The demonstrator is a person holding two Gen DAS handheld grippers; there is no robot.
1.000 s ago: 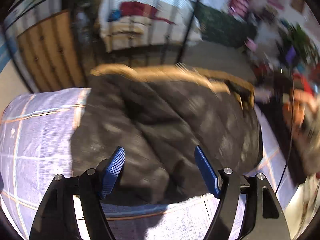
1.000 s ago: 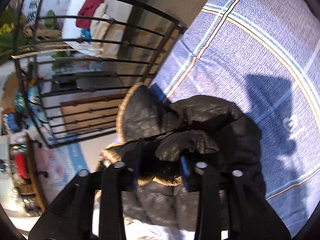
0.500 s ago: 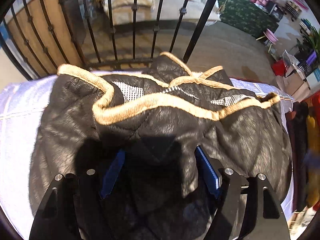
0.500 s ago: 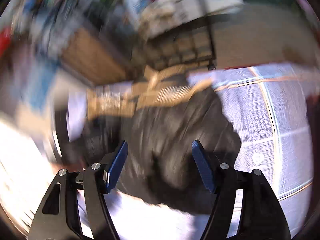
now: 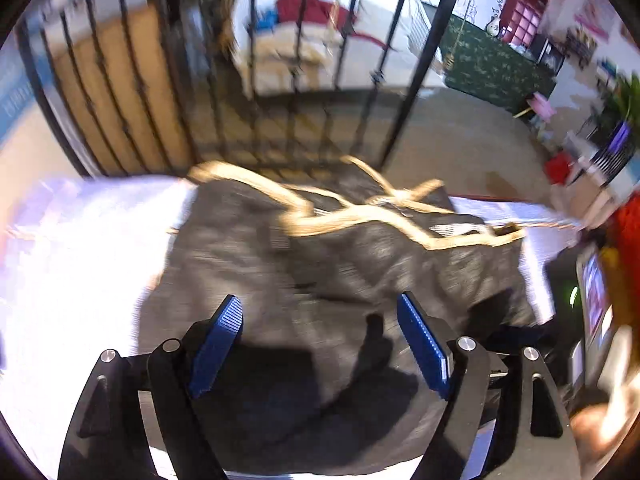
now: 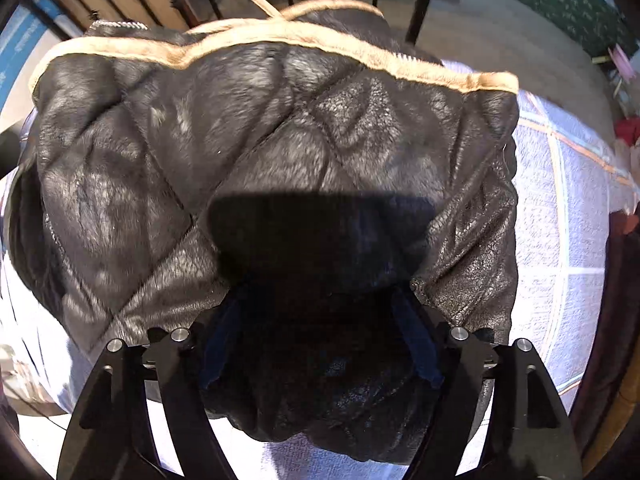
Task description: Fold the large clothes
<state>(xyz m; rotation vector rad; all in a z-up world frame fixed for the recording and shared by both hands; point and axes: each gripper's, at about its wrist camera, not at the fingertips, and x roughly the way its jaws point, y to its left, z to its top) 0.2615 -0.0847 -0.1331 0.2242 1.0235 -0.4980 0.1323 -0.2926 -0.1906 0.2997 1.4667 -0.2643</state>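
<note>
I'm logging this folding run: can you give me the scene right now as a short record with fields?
garment: black quilted jacket with tan trim, bunched in a heap
surface: checked bedsheet, lilac with orange lines
behind: black metal railing
left gripper: jaws opening, over the jacket, nothing between the pads
right gripper: jaws opening, low over the jacket, its folds between the fingers, no grip visible
fold state: not neat, trim edge crumpled along the far side
image quality: left wrist view blurred, right wrist view sharp
</note>
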